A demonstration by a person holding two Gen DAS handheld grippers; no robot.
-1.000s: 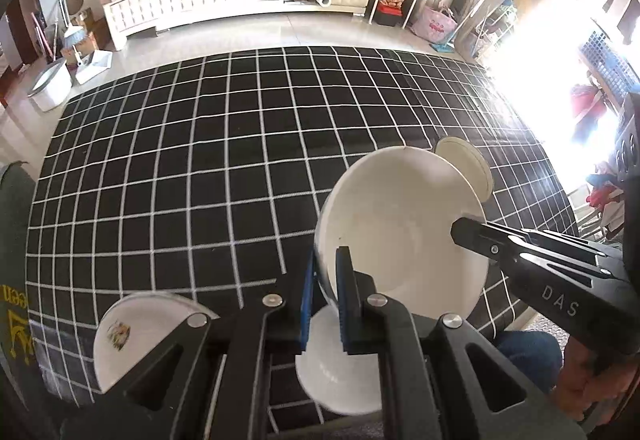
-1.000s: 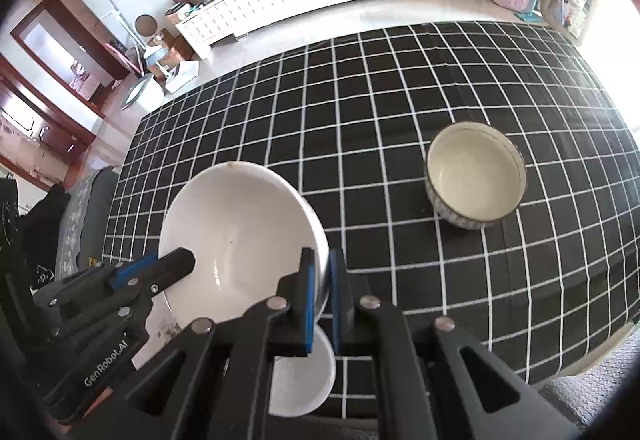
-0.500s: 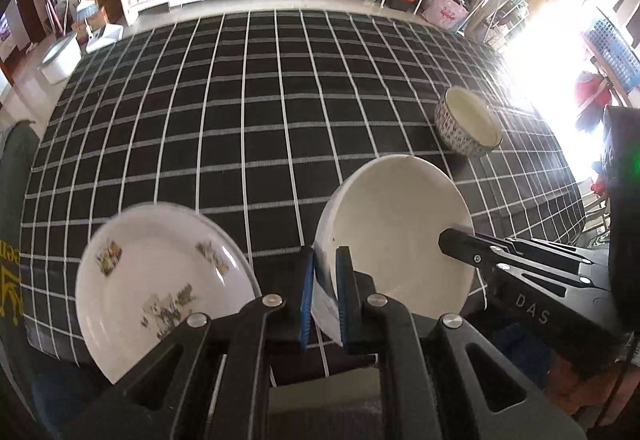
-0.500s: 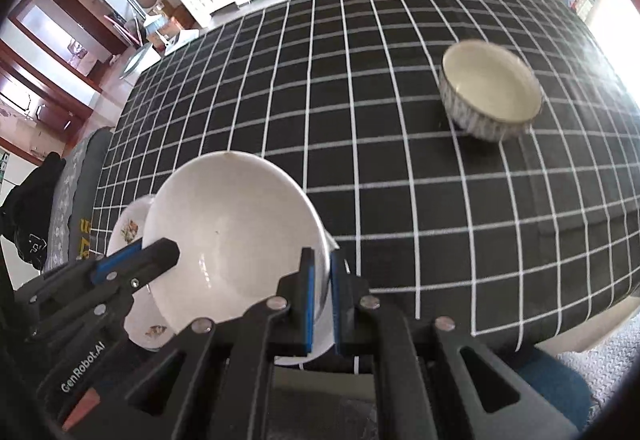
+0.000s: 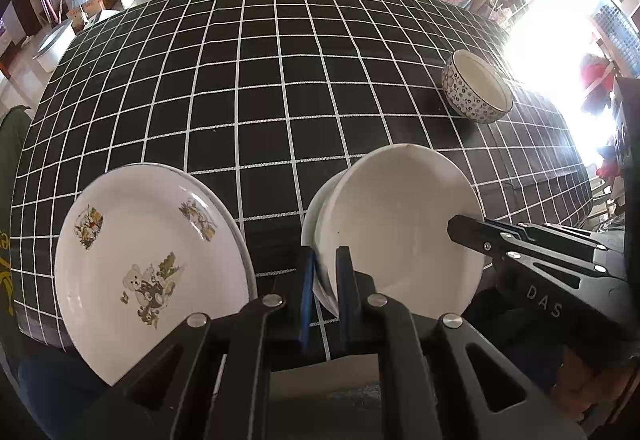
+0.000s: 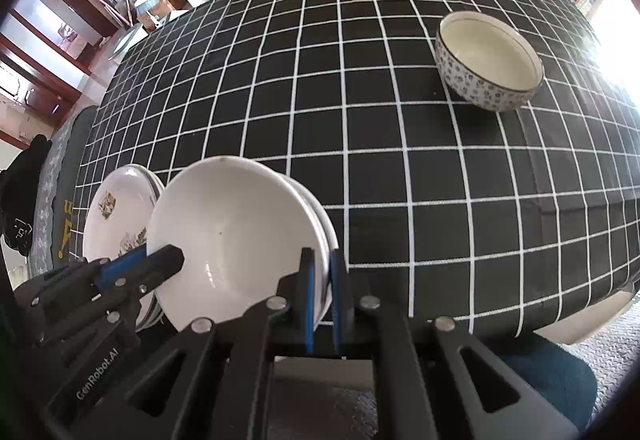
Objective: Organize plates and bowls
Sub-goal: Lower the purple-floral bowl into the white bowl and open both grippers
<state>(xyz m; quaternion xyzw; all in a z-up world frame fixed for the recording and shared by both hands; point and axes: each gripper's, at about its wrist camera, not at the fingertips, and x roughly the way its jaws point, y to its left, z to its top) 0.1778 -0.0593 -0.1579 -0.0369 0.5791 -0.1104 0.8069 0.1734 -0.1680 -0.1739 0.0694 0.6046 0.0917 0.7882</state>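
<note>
Left wrist view: both grippers, left [image 5: 325,260] & right [image 6: 321,264], clamped on white bowl [image 5: 400,224] rim.

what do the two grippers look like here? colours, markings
Both grippers are black, angular frames with triangular cut-outs and round silver bolt heads, jaws lined with blue pads. The left gripper shows white "GenRobot.AI" lettering on its side in the right wrist view; the right gripper shows "DAS" on its side in the left wrist view. No cables visible.

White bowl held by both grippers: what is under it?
Under the white bowl, rims of more white dishes show, apparently nested. Their number and insides are covered. Both grippers clamp its rim.
</note>
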